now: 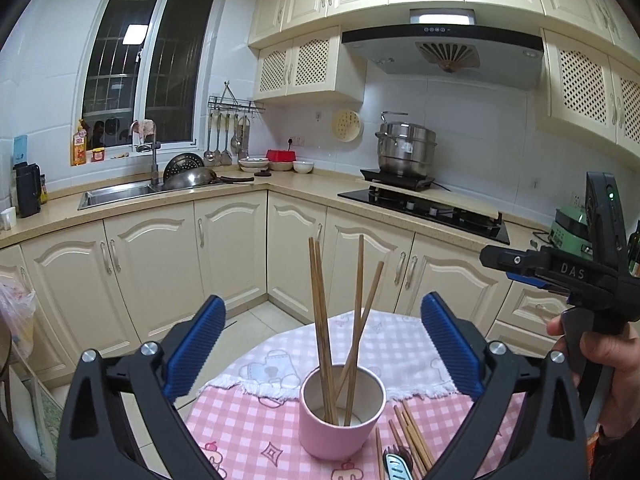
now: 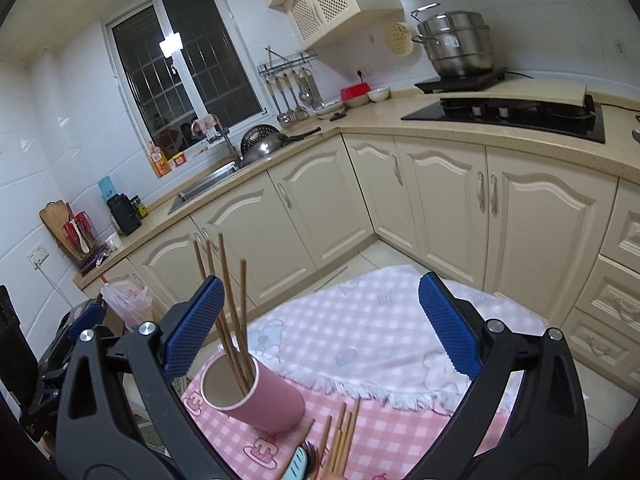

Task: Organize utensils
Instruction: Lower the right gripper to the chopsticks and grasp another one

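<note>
A pink cup (image 1: 342, 416) stands on the pink checked tablecloth (image 1: 248, 432) and holds several wooden chopsticks (image 1: 320, 320) upright. It also shows in the right wrist view (image 2: 256, 398) with its chopsticks (image 2: 230, 312). More loose chopsticks (image 1: 412, 436) lie on the cloth right of the cup, next to a utensil with a pale blue handle (image 1: 398, 468); the right wrist view shows these chopsticks (image 2: 344, 436) and that handle (image 2: 298, 464) too. My left gripper (image 1: 322, 344) is open and empty above the cup. My right gripper (image 2: 320, 320) is open and empty, right of the cup.
The small round table carries a white fringed cloth (image 1: 384, 340) over its far half. Cream kitchen cabinets (image 1: 232, 248), a sink (image 1: 116, 194) and a black hob (image 1: 428, 210) with a steel pot (image 1: 406, 148) stand beyond. A plastic bag (image 2: 128, 300) hangs at the left.
</note>
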Motion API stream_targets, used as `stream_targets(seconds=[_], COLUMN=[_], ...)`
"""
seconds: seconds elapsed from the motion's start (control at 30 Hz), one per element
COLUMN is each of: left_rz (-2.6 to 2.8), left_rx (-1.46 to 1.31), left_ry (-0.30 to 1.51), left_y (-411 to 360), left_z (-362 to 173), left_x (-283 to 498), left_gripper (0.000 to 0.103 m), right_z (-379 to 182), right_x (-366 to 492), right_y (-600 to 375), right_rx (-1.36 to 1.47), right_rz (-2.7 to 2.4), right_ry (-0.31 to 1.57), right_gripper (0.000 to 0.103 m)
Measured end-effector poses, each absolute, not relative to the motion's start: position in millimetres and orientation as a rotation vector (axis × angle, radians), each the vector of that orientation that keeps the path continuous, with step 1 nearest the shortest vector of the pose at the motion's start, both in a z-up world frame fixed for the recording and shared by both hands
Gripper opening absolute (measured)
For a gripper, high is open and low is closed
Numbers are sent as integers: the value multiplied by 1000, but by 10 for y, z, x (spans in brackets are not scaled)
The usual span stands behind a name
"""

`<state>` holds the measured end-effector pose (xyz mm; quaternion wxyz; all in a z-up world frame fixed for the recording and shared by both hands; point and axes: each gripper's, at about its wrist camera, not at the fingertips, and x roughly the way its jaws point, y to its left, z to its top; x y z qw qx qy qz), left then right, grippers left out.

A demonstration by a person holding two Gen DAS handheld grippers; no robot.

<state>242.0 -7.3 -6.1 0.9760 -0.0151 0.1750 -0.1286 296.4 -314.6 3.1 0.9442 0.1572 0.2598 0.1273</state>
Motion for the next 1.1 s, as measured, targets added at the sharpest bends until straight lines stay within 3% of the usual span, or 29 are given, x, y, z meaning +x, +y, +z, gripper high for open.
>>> stream_targets(seconds=[1.1], left_rz=[-289], left_rx=[104], left_ry=[606], left_y=[-311], left_z=[-946], left_x=[2196], left_gripper=[97], right_z=[-936], right_x=[2577], right_y=[-3177], right_rx=[250], right_rz=[220], right_ry=[880], right_gripper=[96])
